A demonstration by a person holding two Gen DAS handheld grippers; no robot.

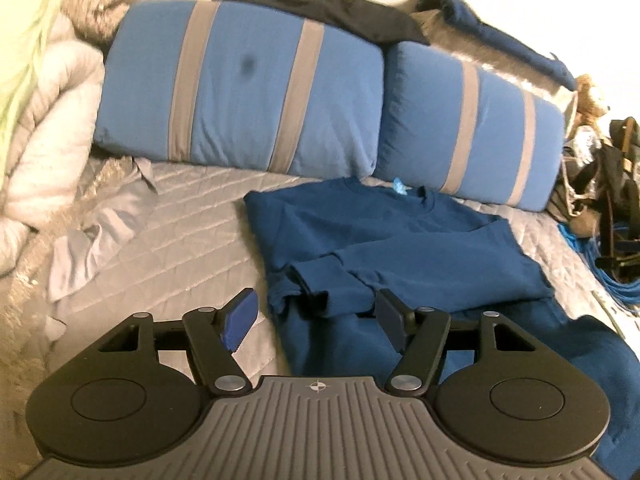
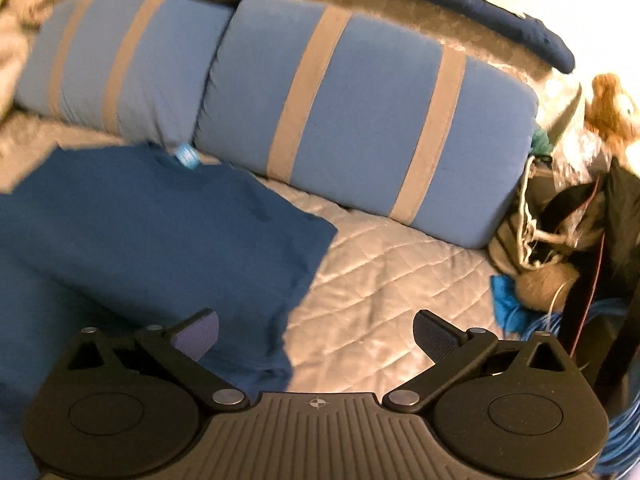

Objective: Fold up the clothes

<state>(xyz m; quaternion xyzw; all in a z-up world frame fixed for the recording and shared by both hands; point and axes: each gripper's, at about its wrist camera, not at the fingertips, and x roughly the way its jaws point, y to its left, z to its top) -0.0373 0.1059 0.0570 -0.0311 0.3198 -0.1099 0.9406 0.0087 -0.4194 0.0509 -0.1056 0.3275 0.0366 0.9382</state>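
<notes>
Left wrist view showed your left gripper [image 1: 316, 316], jaws spread and empty, right over the folded sleeve cuff of the blue shirt [image 1: 400, 240] lying lengthwise toward the striped pillows [image 1: 248, 92], while your right gripper [image 2: 316, 340], jaws wide, straddled its side edge.

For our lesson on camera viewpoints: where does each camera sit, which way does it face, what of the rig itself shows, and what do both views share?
Left wrist: sits on the left tongs, looking forward and down over the shirt on the bed; open fingers show.
Right wrist: sits on the right tongs, facing the shirt's right edge and the quilt; wide-open fingers show.
Shared: shirt, pillows, bed, clutter at right.
</notes>
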